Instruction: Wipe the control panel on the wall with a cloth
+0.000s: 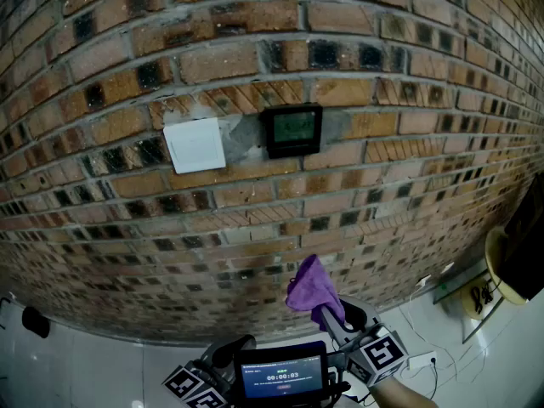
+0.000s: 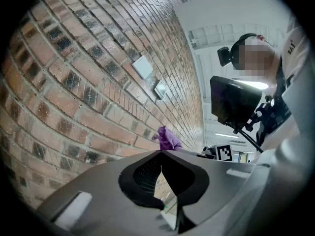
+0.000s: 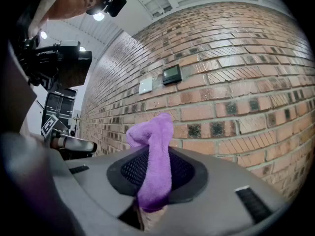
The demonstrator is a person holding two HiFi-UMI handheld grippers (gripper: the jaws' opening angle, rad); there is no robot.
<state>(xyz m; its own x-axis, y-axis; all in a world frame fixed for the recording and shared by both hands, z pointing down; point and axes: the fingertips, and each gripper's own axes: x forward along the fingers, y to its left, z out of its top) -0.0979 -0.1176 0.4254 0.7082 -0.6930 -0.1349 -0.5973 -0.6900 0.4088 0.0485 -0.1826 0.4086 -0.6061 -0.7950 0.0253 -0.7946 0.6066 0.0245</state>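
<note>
The black control panel [image 1: 291, 131] is set in the brick wall [image 1: 382, 185] above me, right of a white switch plate [image 1: 194, 145]. My right gripper [image 1: 327, 315] is shut on a purple cloth [image 1: 310, 287], which sticks up from its jaws well below the panel and apart from it. In the right gripper view the cloth [image 3: 155, 156] fills the right gripper [image 3: 152, 200], with the panel [image 3: 172, 74] far up the wall. My left gripper [image 1: 231, 349] sits low beside it; in its own view the left gripper [image 2: 161, 173] is shut on nothing, with the cloth [image 2: 167, 138] beyond.
A small lit screen [image 1: 282, 374] hangs between the two grippers at the bottom. White cables and a socket [image 1: 422, 364] lie on the pale floor at lower right, near a yellow and black object [image 1: 510, 262]. A dark item [image 1: 36, 321] lies at the wall's foot, left.
</note>
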